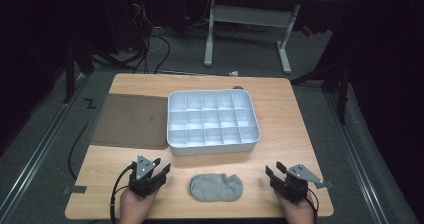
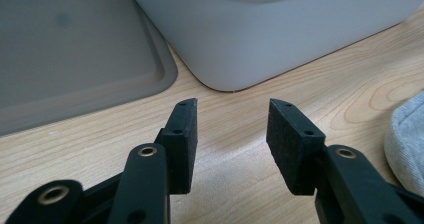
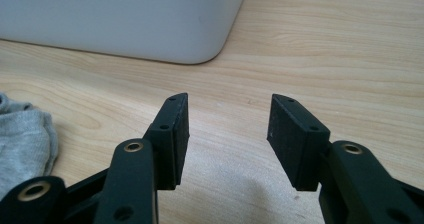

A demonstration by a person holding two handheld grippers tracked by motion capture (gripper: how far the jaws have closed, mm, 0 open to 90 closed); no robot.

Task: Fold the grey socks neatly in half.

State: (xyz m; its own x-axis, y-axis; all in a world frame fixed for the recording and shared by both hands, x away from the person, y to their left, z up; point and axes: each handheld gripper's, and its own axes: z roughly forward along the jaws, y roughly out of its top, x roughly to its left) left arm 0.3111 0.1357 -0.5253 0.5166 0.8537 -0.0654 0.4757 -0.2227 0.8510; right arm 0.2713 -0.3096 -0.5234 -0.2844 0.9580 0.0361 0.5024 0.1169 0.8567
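Lying flat near the front edge of the table [image 1: 295, 114], the grey sock [image 1: 216, 187] sits midway between your two hands, so either tool can reach it with a short sideways move. Your left gripper [image 1: 161, 170] rests just to its left and your right gripper [image 1: 271, 173] just to its right, neither touching it. Both stand with jaws spread wide and nothing between them, only bare wood showing in the gap; that looks like a ready stance for a pinch from each end. Behind the sock, the white divided tray [image 1: 213, 146] stands close, its small compartments empty as far as you can see from above, which suggests it is where the sock belongs. A dark flat lid [image 1: 131, 120] lies beside the tray on its left, touching or nearly touching its wall.

From the left gripper view, just a rounded edge of the sock [image 2: 406, 136] enters at the right; from the right gripper view, a crumpled end [image 3: 22, 139] enters at the left. The tray's inside is hidden from both, and you cannot tell whether the sock is single or folded double.
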